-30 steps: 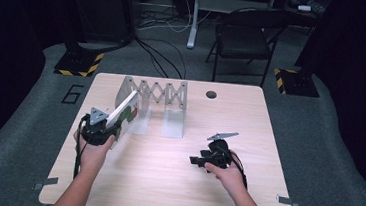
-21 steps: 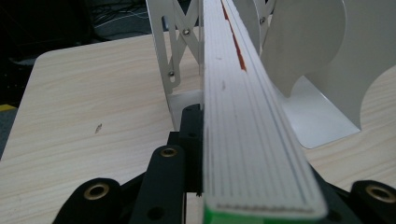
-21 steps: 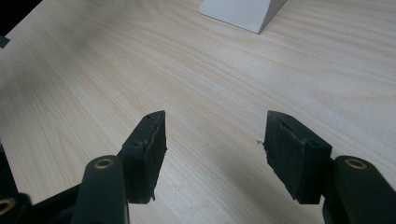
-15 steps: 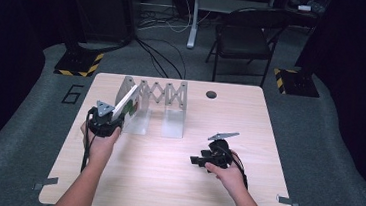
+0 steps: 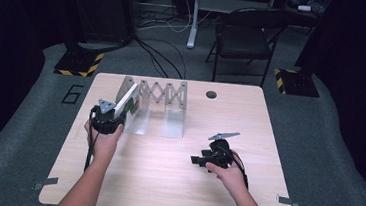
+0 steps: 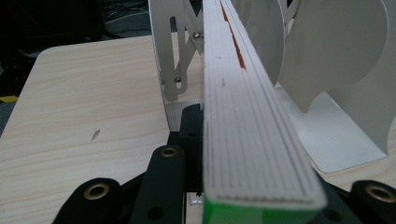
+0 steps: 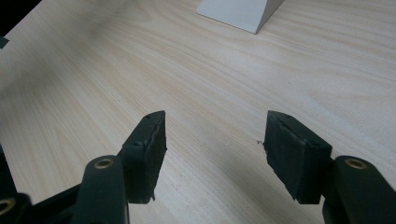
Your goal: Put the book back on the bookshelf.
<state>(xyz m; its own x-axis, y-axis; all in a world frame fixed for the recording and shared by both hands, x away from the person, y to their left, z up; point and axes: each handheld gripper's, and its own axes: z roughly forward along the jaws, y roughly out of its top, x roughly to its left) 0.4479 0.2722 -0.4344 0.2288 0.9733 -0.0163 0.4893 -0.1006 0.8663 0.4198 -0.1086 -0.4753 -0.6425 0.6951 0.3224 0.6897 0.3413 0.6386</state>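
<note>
Your left gripper (image 5: 114,119) has the book (image 6: 243,116) clamped and tilted at the left end of the rack (image 5: 163,104), not yet upright in a slot, so seating it remains, while your right gripper (image 7: 212,154) rests empty, jaws apart, well right of the rack

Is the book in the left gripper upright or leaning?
Leaning. The book tilts against the rack's end plate, clamped in the left gripper.

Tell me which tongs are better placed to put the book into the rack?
Left tongs: they already grip the book right at the rack. Right tongs are open over bare table.
</note>
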